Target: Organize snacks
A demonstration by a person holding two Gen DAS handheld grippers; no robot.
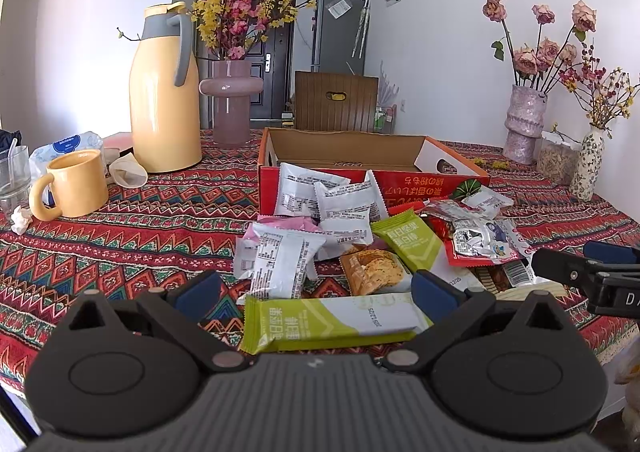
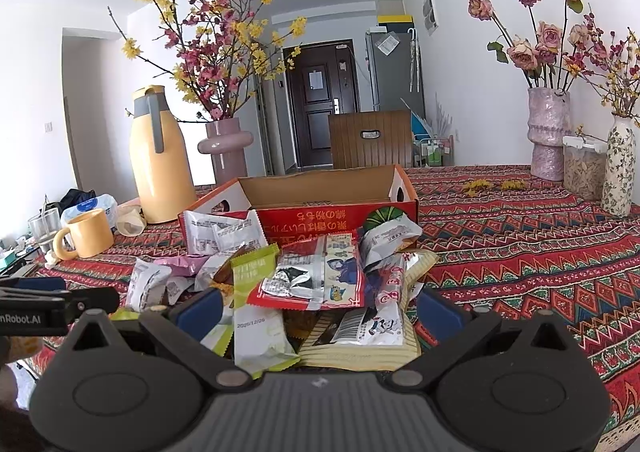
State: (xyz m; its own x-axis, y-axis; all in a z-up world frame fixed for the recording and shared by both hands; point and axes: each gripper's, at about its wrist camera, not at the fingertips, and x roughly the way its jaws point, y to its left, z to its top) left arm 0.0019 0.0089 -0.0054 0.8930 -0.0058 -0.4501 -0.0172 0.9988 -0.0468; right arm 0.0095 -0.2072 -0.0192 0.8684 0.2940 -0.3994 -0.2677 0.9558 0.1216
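Observation:
A pile of snack packets lies on the patterned tablecloth in front of an open red cardboard box. My left gripper is open, its blue-padded fingers wide on either side of a green bar packet and a white packet. My right gripper is open, fingers straddling a red-and-silver packet, a green bar packet and a striped beige packet. Neither holds anything. The right gripper's finger shows at the right edge of the left wrist view.
A yellow thermos, yellow mug, glass and pink vase stand at the left. Vases with dried flowers and a jar stand at the right. A wooden chair is behind the table.

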